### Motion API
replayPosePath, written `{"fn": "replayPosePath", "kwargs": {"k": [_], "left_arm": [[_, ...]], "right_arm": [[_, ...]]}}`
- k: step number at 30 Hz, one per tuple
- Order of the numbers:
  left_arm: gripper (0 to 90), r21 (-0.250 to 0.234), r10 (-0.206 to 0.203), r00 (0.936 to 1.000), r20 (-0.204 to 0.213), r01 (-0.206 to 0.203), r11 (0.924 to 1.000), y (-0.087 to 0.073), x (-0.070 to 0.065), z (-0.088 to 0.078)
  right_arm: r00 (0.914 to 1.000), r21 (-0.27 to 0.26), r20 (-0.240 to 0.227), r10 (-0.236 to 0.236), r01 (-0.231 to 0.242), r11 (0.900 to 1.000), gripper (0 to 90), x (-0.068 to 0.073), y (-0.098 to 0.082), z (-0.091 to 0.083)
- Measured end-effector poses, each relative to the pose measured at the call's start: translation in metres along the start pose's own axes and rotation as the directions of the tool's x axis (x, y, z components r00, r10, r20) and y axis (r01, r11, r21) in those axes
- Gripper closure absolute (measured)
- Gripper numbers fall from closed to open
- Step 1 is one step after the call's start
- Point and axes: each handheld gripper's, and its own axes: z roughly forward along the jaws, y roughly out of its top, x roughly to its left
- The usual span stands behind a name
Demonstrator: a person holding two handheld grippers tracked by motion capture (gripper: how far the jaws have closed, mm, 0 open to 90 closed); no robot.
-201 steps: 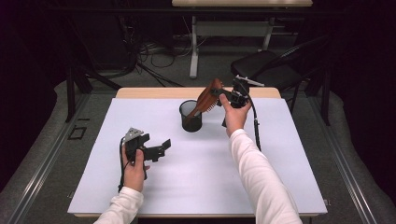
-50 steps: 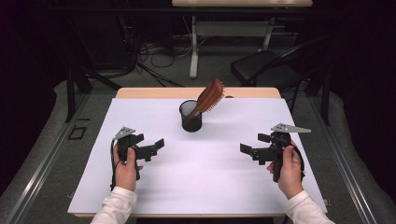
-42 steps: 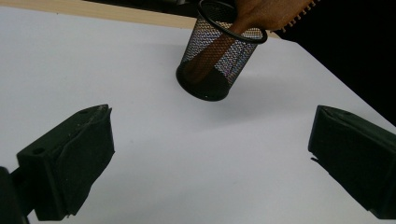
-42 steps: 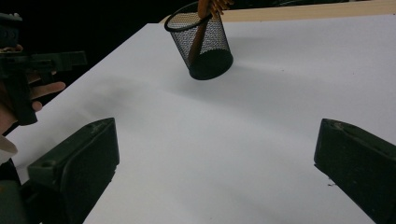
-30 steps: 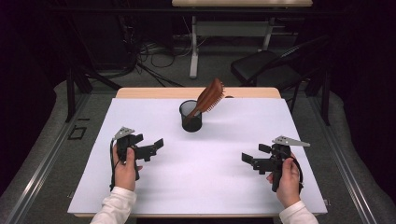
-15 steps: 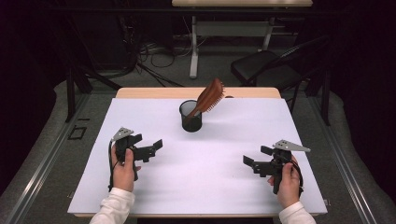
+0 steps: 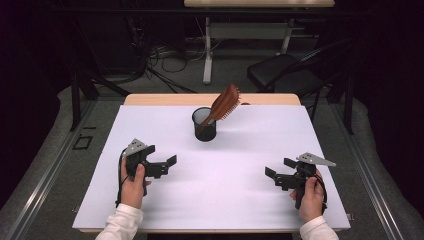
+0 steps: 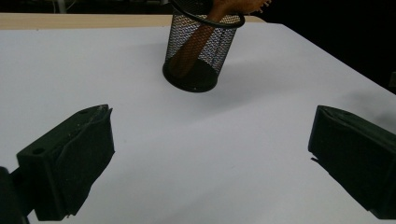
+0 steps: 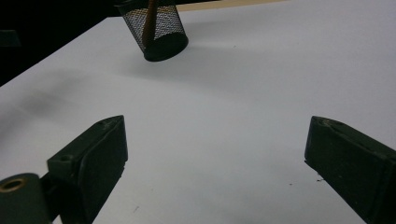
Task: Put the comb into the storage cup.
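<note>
The brown wooden hairbrush [image 7: 223, 104] stood handle-down in the black mesh cup [image 7: 204, 124] mid-bench. Both tongs, left [image 7: 167, 164] and right [image 7: 275, 174], gaped wide and empty; best kept low, apart, clear of the cup.

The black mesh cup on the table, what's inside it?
A wooden hairbrush stands handle-down in the mesh cup, leaning so its bristled head sticks out over the rim. The handle shows through the mesh; whether anything lies on the cup's bottom can't be made out.

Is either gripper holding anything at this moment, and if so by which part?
Nothing is held. The left gripper and right gripper are both open over the bare white table; the hairbrush stands in the mesh cup.
</note>
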Motion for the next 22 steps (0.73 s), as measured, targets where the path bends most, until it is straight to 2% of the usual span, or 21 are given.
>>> {"fn": "replayPosePath", "kwargs": {"k": [5,12,19,22], "left_arm": [[0.3,0.0,0.004,1.0,-0.002,-0.004,1.0,0.0,0.0,0.001],[0.3,-0.007,0.007,0.9999,0.008,-0.007,1.0,0.002,0.0,0.005],[0.3,-0.006,0.001,1.0,0.0,-0.001,1.0,0.002,0.002,0.006],[0.3,-0.011,-0.006,1.0,-0.004,0.006,0.9999,0.003,0.005,0.006]], "right_arm": [[0.9992,0.002,0.038,-0.012,0.012,1.0,5.5,-0.003,-0.002,0.0],[0.9983,0.004,0.058,0.001,-0.001,1.0,5.5,-0.008,-0.005,-0.005],[0.9971,0.008,0.073,0.02,-0.021,1.0,5.5,-0.014,-0.006,-0.008],[0.9951,0.018,0.099,0.004,-0.006,1.0,5.5,-0.015,-0.006,-0.008]]}}
